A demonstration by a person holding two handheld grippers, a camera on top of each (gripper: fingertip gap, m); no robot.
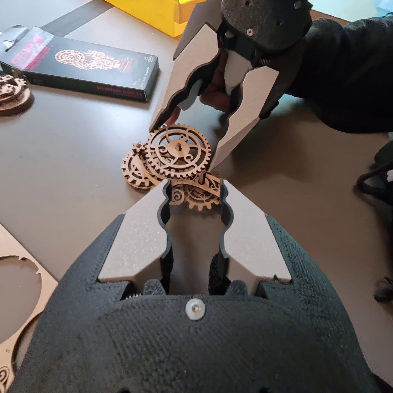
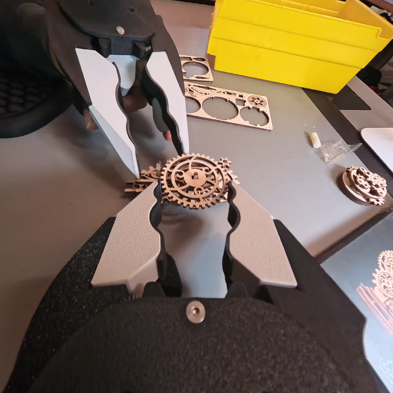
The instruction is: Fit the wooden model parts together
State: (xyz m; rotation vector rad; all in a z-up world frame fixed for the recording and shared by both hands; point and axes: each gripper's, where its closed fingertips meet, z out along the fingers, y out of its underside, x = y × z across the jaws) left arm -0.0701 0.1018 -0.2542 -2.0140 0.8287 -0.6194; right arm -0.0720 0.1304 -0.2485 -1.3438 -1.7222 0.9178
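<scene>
A partly built wooden gear model [image 1: 197, 191] lies on the grey table [image 1: 63, 170]. Its large ornate gear [image 1: 178, 151] sits on top, slightly tilted, on a centre peg. My left gripper [image 1: 195, 186] closes on the model's near frame part with a small gear. My right gripper [image 2: 194, 186] has its fingers against both sides of the large gear [image 2: 191, 182]. In the right wrist view the left gripper [image 2: 160, 163] comes down from the far side, one fingertip [image 2: 137, 173] touching the frame. The right gripper also shows in the left wrist view [image 1: 184, 147].
A yellow bin [image 2: 287, 44] stands at the back. Two punched-out wooden sheets [image 2: 225, 106] lie near it. A finished round gear piece [image 2: 363, 187], a dark product box [image 1: 85, 72], a small white stick [image 2: 314, 139] and a clear plastic bag [image 2: 338, 151] lie around. The finished round gear piece [image 2: 363, 187] is about 20 centimeters from both grippers' fingertips. Look for it in the left wrist view [image 1: 13, 87] too.
</scene>
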